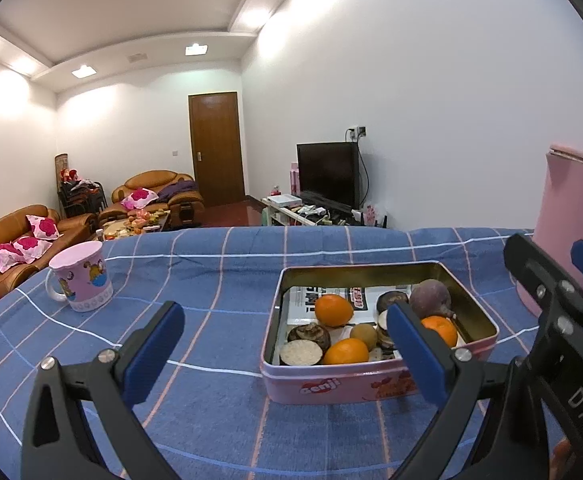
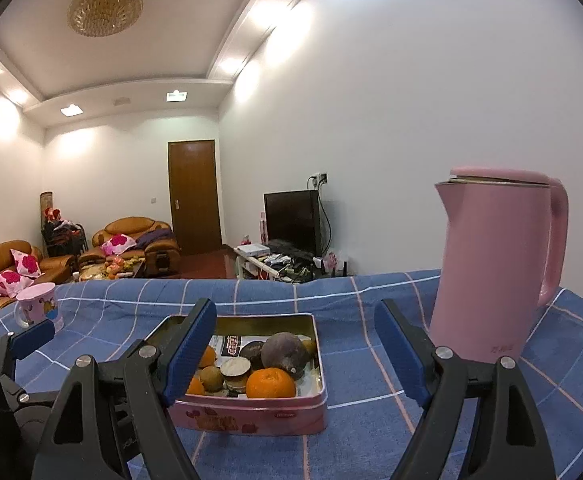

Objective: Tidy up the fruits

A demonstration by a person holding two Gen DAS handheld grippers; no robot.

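Observation:
A pink tin box (image 1: 375, 390) (image 2: 251, 416) with gold inner walls sits on the blue checked cloth. It holds several oranges (image 1: 333, 310) (image 2: 270, 383), a dark purple fruit (image 1: 429, 298) (image 2: 284, 350), a brown kiwi (image 1: 363, 335) (image 2: 211, 378) and dark round pieces with pale cut faces (image 1: 301, 352). My left gripper (image 1: 283, 330) hovers open in front of the tin's near left corner, nothing between its blue pads. My right gripper (image 2: 295, 332) also stands open and empty, just before the tin's near edge. In the left wrist view the right gripper's fingers (image 1: 539, 268) show at the right.
A tall pink kettle (image 2: 495, 264) (image 1: 567, 220) stands right of the tin. A pink cartoon mug (image 1: 83, 276) (image 2: 39, 310) stands at the far left of the table. Beyond the table edge lie sofas, a door and a television.

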